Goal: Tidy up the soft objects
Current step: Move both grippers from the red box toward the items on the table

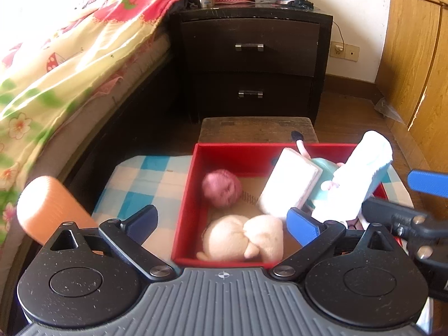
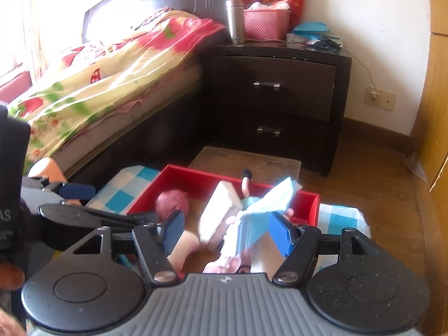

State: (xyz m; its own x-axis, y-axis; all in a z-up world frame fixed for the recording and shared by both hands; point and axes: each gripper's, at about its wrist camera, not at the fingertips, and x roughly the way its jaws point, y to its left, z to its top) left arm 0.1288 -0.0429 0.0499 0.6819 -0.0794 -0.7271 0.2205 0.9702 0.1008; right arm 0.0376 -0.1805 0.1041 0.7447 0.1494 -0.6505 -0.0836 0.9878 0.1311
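A red box (image 1: 186,210) stands on a blue-and-white checked cloth (image 1: 145,176). In it lie a pink yarn ball (image 1: 221,187), a cream plush (image 1: 243,238), a white padded block (image 1: 291,184), a teal plush (image 1: 326,173) and a folded white-and-blue cloth (image 1: 361,173) that leans on the right wall. My left gripper (image 1: 224,224) hovers open over the box's near side, holding nothing. My right gripper (image 2: 226,233) is open over the box; the folded cloth (image 2: 260,215) sits between its fingers, and the left pad stands apart from it.
An orange cylinder (image 1: 47,207) lies left of the box by the bed (image 1: 70,64). A low wooden stool (image 1: 257,130) and a dark two-drawer nightstand (image 1: 252,64) stand behind the box. A wooden wardrobe (image 1: 417,56) is on the right.
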